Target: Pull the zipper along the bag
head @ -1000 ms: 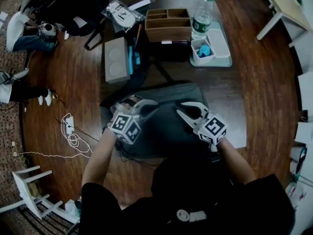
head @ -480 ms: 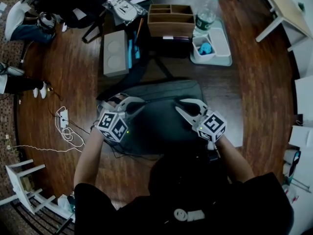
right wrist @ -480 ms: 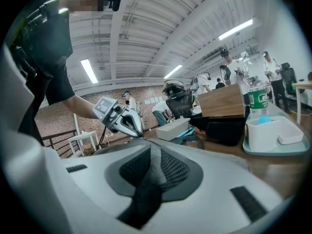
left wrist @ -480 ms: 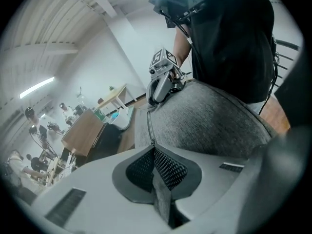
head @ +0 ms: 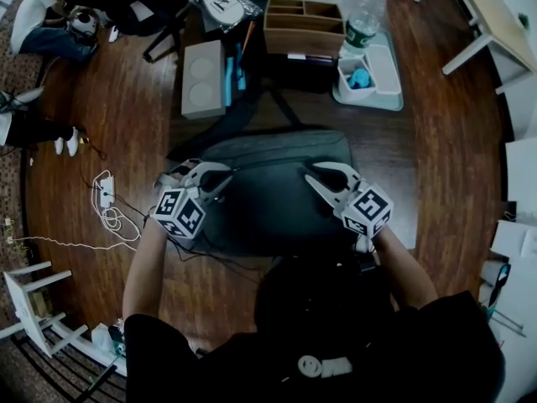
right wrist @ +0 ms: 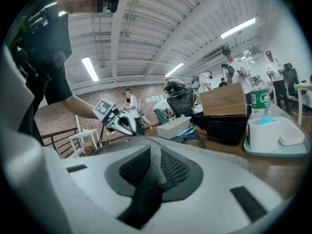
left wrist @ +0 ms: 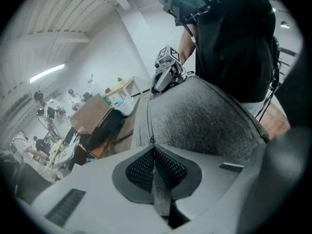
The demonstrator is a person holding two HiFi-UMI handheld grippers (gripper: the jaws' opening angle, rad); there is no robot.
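The grey bag (head: 277, 204) lies flat on the counter (head: 394, 183). At its left end, the left claw (head: 223, 175) is clamped on the zipper pull (left wrist: 160, 191), a grey tab. Near the bag's right end, the right claw (head: 315, 175) pinches a bunch of the bag's cloth.

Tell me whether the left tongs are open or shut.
Shut: the left tongs pinch the grey zipper pull of the bag between them.
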